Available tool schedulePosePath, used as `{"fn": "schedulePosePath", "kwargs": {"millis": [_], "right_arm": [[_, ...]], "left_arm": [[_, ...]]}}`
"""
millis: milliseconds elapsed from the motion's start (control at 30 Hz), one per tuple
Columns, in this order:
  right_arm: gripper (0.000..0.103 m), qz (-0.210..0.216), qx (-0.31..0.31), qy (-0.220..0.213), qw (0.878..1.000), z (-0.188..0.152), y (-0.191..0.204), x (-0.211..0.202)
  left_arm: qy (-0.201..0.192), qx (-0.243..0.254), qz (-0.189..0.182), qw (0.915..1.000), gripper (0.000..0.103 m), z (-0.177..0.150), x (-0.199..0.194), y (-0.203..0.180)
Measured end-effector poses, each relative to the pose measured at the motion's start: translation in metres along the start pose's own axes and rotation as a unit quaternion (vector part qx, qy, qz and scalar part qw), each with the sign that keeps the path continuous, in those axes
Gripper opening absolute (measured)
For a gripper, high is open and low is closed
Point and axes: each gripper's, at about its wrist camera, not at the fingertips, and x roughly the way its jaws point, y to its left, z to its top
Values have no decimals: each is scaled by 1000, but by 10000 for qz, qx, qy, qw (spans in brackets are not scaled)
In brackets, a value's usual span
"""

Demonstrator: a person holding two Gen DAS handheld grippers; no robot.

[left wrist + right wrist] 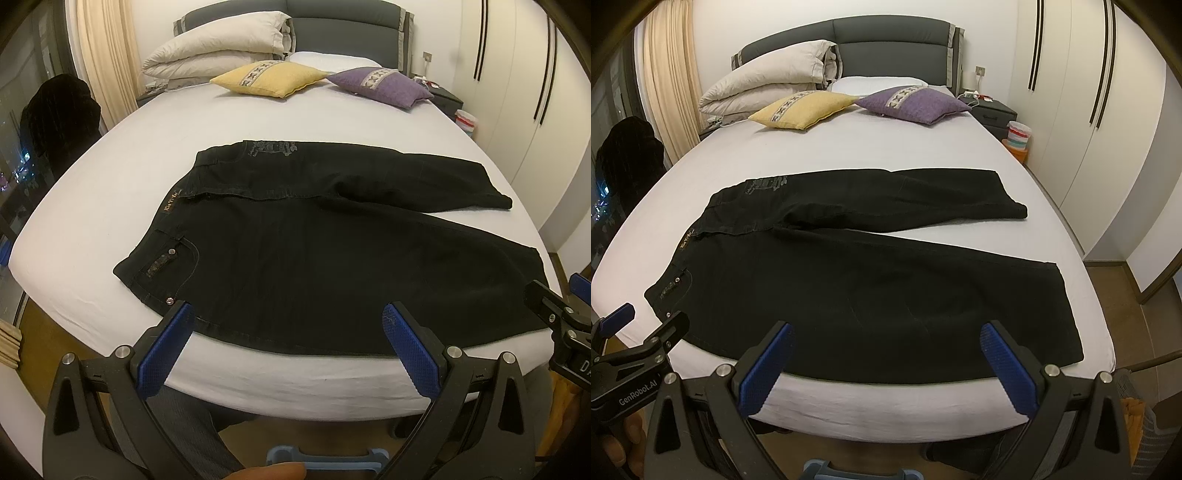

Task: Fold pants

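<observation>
Black pants (314, 258) (857, 291) lie spread flat on the white bed (92, 229) (960, 155), waist to the left, both legs running to the right. The near leg reaches the bed's front edge; the far leg angles away from it. My left gripper (290, 317) hovers open over the near edge of the pants below the waist pocket, holding nothing. My right gripper (886, 341) hovers open over the near leg, also with nothing between its blue pads (1008, 373). Each gripper shows at the side of the other's view.
A yellow cushion (269, 77), a purple cushion (380, 86) and a folded duvet (214, 48) sit at the head of the bed. A dark garment (59, 114) hangs at the left by the curtain. White wardrobes (1082, 92) and a nightstand (993, 110) stand to the right.
</observation>
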Motion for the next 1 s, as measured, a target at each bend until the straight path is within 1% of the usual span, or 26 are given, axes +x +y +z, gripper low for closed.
{"fn": "schedulePosePath", "kwargs": {"millis": [500, 667, 800, 1000], "right_arm": [[103, 7, -4, 16, 10000, -3, 2, 1], [103, 22, -4, 26, 10000, -6, 4, 1], [103, 47, -10, 70, 10000, -7, 6, 4], [103, 83, 11, 172, 9998, -5, 4, 10]], "left_arm": [[5, 0, -1, 10000, 103, -1, 1, 0], [23, 1, -19, 10000, 103, -8, 3, 3], [49, 10, -38, 10000, 103, -11, 6, 5], [112, 5, -36, 9999, 103, -7, 14, 9]]}}
